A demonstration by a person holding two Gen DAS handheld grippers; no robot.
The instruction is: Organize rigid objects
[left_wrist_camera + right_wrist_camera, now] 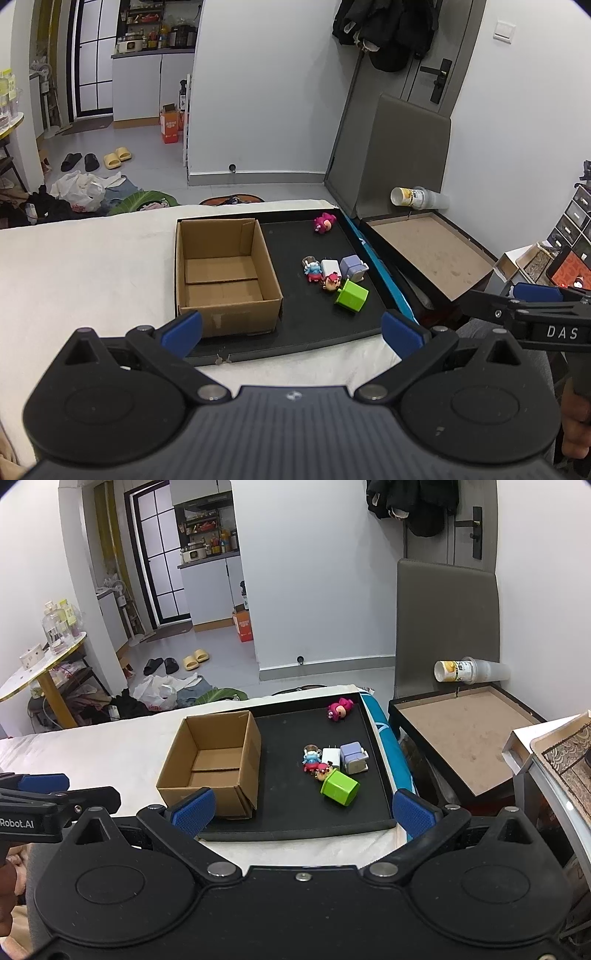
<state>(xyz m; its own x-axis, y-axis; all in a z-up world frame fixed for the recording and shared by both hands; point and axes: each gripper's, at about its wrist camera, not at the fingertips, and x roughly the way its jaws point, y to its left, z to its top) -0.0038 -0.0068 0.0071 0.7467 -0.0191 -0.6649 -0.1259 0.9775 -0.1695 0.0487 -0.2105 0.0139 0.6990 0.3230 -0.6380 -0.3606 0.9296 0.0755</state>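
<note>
1. Left claw [291,334] spread wide, holding nothing.
2. Right claw [303,810] spread wide, holding nothing.
3. Toy cluster [334,766] on black tray [295,827], ahead of both claws, right of cardboard box [214,760].

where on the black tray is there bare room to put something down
Bare patches on the black tray: its near strip before the green cube, and its far middle between the cardboard box and pink figurine. Crowded around the cube.

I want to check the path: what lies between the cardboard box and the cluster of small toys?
Only bare black tray separates the cardboard box from the toy cluster, clearest in the right wrist view.
</note>
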